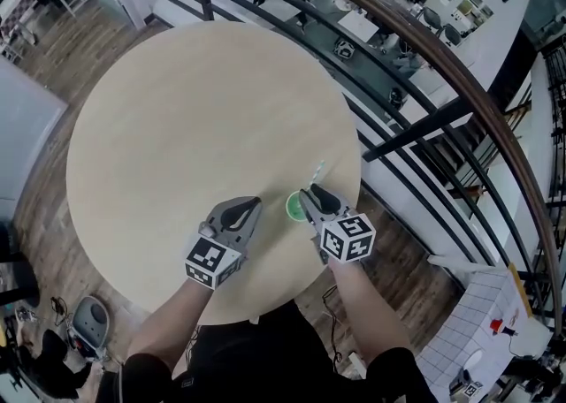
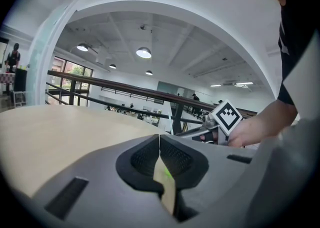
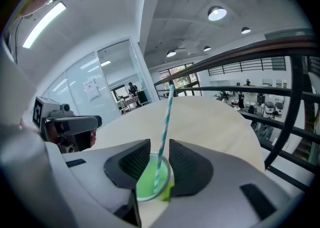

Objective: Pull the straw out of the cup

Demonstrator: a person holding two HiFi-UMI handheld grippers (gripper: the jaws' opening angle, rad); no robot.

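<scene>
Wooden table (image 1: 177, 118) holds 1 cup (image 3: 148, 182), 1 straw (image 3: 164, 124)

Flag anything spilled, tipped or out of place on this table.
Nothing stands out. The green cup stands upright near the edge of the table, the striped straw leans inside it, and no spill shows.

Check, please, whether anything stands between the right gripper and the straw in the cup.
Nothing visible does: the straw rises from the green cup right in the gap between the right gripper's open fingers.
</scene>
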